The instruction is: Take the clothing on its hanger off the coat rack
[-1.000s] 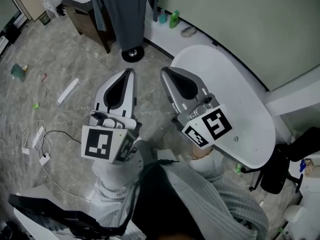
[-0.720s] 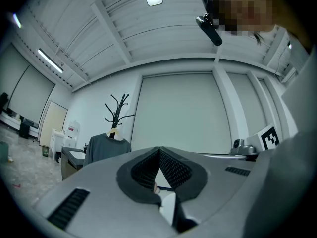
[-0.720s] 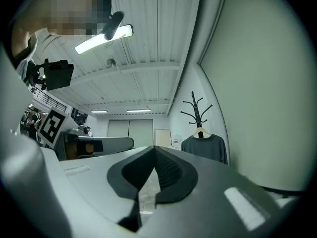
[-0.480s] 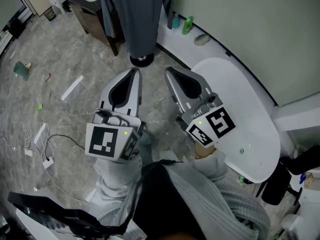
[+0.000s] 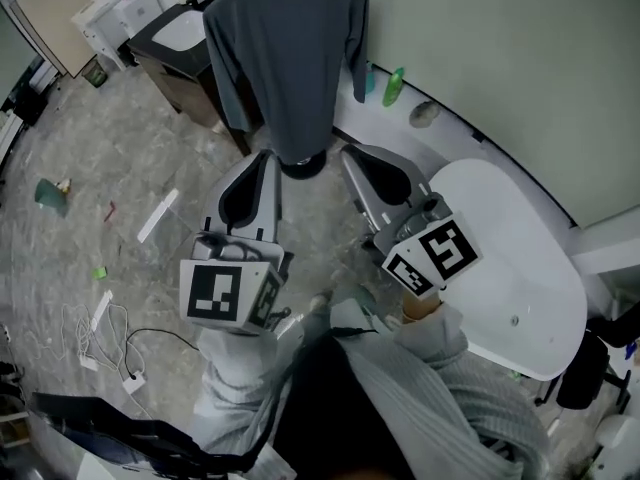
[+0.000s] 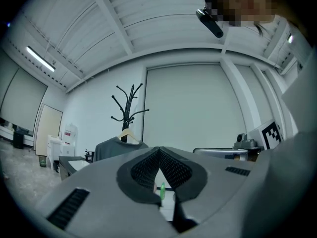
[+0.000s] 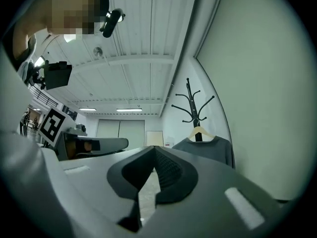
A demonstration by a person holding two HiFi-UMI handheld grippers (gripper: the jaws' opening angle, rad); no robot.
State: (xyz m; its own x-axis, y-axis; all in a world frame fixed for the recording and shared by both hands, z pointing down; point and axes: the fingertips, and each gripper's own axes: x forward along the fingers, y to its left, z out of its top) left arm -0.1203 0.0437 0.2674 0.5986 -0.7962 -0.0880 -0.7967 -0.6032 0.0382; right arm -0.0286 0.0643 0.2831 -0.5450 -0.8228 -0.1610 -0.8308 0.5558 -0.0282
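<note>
A grey sweater (image 5: 290, 58) hangs on a pale wooden hanger (image 7: 200, 132) from a black coat rack (image 6: 130, 108); the rack's round base (image 5: 302, 168) shows under the hem. My left gripper (image 5: 268, 158) and right gripper (image 5: 350, 153) are held side by side just short of the sweater, both pointing at it. Both are shut with nothing between the jaws. In the left gripper view the sweater (image 6: 116, 148) lies beyond the closed pads (image 6: 148, 165), to the left. The right gripper view has the sweater (image 7: 210, 150) to the right of its tips.
A white oval table (image 5: 520, 268) stands at the right by the wall. A dark cabinet (image 5: 190, 63) with a white top is left of the rack. Bottles (image 5: 395, 86) sit along the skirting. Cables (image 5: 100, 328) and litter lie on the stone floor.
The head view has swung up and nearer to the rack, so the whole sweater shows. Both grippers have moved forward toward it and stay shut.
</note>
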